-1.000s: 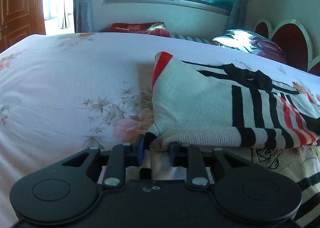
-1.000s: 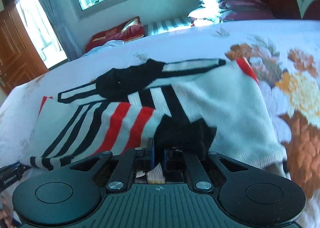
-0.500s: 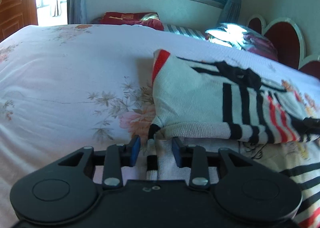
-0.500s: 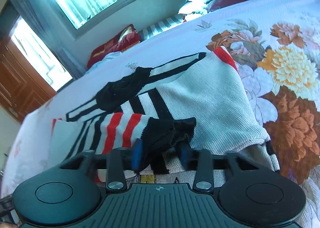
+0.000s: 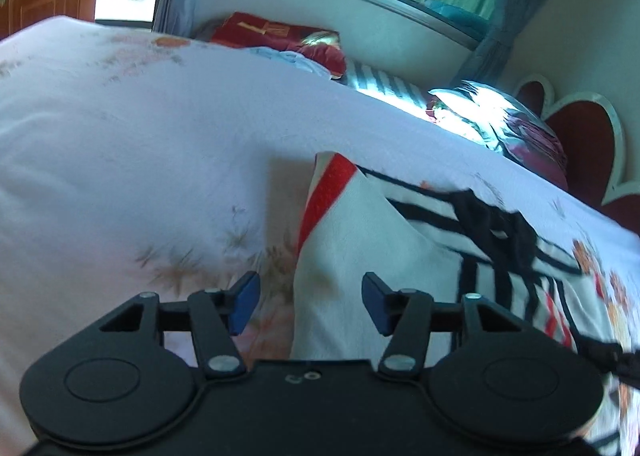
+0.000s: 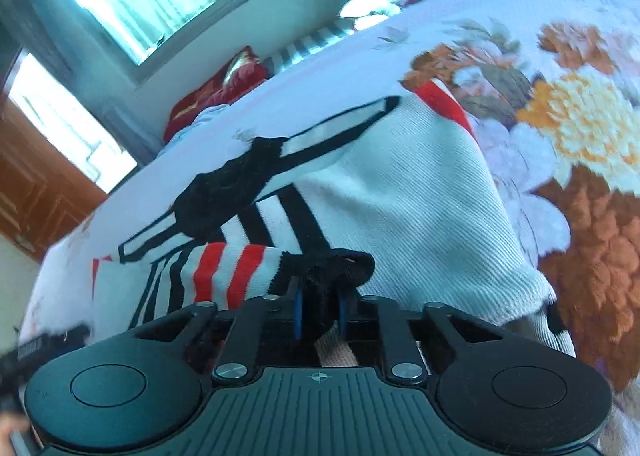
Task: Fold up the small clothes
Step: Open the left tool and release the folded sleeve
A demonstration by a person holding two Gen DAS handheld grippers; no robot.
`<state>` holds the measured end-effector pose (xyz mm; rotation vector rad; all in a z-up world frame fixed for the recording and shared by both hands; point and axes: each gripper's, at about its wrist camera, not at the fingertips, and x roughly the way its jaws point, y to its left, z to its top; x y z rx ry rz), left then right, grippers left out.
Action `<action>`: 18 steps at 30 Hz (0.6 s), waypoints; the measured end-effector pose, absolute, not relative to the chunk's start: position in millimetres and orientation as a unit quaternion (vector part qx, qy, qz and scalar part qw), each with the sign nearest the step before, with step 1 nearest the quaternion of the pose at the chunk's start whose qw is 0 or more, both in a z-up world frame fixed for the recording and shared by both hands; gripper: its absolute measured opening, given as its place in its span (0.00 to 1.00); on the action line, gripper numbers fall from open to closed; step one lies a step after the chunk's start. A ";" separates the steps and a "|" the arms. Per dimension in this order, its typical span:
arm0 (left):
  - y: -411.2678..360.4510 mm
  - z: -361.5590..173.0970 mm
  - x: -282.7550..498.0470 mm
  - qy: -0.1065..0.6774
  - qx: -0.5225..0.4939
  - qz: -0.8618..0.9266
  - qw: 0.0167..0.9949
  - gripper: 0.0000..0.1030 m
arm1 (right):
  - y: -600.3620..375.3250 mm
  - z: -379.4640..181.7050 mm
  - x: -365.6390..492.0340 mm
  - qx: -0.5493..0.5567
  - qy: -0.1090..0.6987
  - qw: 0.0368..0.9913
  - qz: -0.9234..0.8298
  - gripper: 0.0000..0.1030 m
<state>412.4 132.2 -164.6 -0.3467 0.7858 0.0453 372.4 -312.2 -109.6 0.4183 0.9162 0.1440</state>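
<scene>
Since a second ago my left gripper (image 5: 308, 306) has let go of the sweater's near edge and spread its fingers wide, nothing between the blue pads, while my right gripper (image 6: 318, 314) has stayed clamped on the black cuff (image 6: 336, 268) of the striped sleeve (image 6: 232, 268) and carried it up off the cloth. The knitted sweater (image 5: 384, 252) lies on the floral bedsheet (image 5: 140, 144), partly folded; in the left view its body sits ahead of and slightly right of the open jaws, with the red-trimmed corner (image 5: 328, 192) pointing away toward the window side. In the right view the sleeve's long axis runs leftward from the pinched cuff across the front of the body, and the black collar (image 6: 228, 192) lies beyond it. The right hand is plainly the nearer one to the work, since it alone has cloth in its grip. I judge the coming move turns on laying that sleeve across the body, along the sweater's width, with the left free to pin or smooth.
</scene>
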 end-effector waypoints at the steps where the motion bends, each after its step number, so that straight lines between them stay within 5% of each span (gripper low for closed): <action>1: 132.9 -167.9 421.3 0.383 -0.174 0.025 0.907 0.50 | -307.3 -106.9 372.2 0.180 0.434 0.880 0.073 0.11; 5: 133.5 -177.5 451.1 0.383 -0.186 0.023 0.905 0.41 | -287.4 -92.7 365.5 0.097 0.383 0.914 0.088 0.10; 9: 133.2 -178.8 464.2 0.358 -0.180 0.033 0.916 0.14 | -280.9 -86.8 362.5 0.048 0.349 0.932 0.083 0.10; 14: 137.3 -189.7 468.1 0.350 -0.171 0.059 0.919 0.12 | -283.0 -122.6 371.0 0.024 0.412 0.909 0.065 0.10; 18: 132.3 -180.2 464.1 0.344 -0.144 0.072 0.925 0.24 | -290.4 -111.8 365.6 0.037 0.398 0.915 0.057 0.14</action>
